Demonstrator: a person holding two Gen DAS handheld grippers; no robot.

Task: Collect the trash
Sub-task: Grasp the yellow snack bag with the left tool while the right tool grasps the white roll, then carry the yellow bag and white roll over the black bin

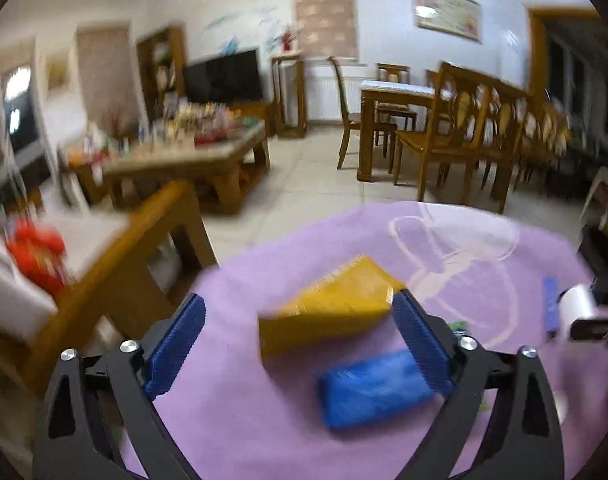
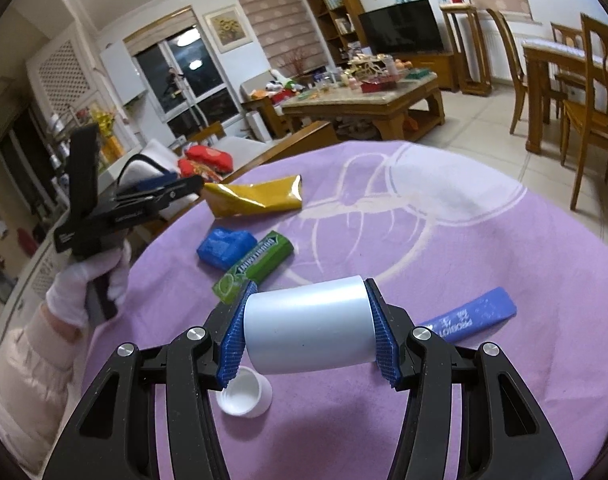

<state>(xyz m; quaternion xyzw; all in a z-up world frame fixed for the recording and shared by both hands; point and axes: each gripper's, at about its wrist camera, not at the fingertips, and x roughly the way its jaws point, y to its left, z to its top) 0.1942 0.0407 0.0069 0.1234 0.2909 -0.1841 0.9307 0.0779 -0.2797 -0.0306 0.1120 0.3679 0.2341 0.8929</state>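
Trash lay scattered over the purple-clothed desk and I had one piece of it in hand already: my right tool was clamped on a white cylinder, pads pressed to both its ends, the thing lying crosswise and lifted clear of the cloth. Just under it stood a small white cap, mouth up, near the left pad. My left tool stood wide, nothing between its pads, hanging above the yellow wrapper and the blue crumpled wrapper; from the right wrist view it sat off beyond the desk's left edge, held up in a white-gloved hand. Beside the blue crumple lay a green gum pack, touching or nearly so, and a long blue-violet packet rested to the right of my held cylinder.

I saw no bin in either view, so I could not tell where the cylinder had to go. My call was to keep the right grip steady and level, since a smooth cylinder pinched at its ends could pivot or slip if I tilted it. For the left, I judged the blue crumple the easiest next pick: come straight down over it with the pads either side, close gently as it would squash. The left view was blurred, so I'd slow before committing. The yellow wrapper lay flat and would want a shallow, scooping approach at one edge.
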